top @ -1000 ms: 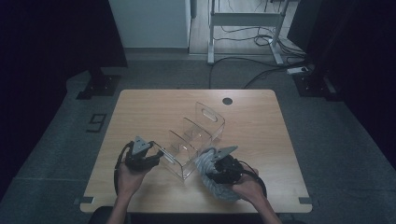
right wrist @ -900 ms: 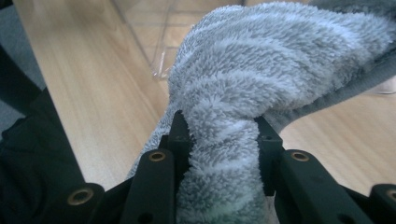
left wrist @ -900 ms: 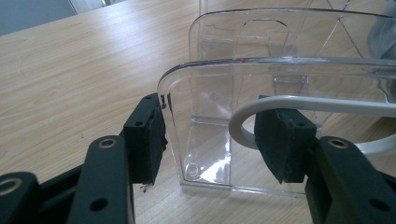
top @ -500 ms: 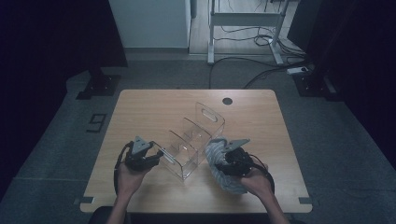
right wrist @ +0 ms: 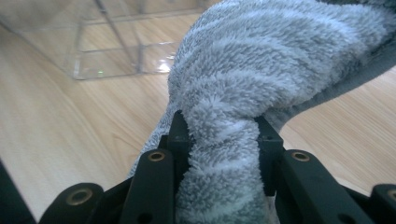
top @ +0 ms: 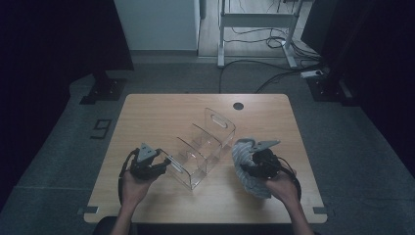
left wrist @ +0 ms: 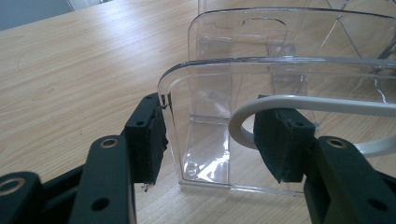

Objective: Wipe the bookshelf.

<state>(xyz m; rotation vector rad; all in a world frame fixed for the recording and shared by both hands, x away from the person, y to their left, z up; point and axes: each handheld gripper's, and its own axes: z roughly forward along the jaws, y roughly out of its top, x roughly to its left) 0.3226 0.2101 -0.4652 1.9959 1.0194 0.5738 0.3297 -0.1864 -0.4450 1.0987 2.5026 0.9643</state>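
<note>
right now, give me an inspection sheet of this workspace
surface: wooden table, round hole near the far edge
job's things: clear divided organizer mid-table; grey striped fluffy cloth to its right
clutter: nothing seen
grippers: left gripper straddles the organizer's near wall, one pad touching; right gripper shut on the cloth
cables: white cable by the left gripper; floor cables beyond the table
surroundings: dark floor, metal frame behind

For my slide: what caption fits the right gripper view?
Right gripper pinching a fuzzy grey striped towel beside a clear organizer.
</note>
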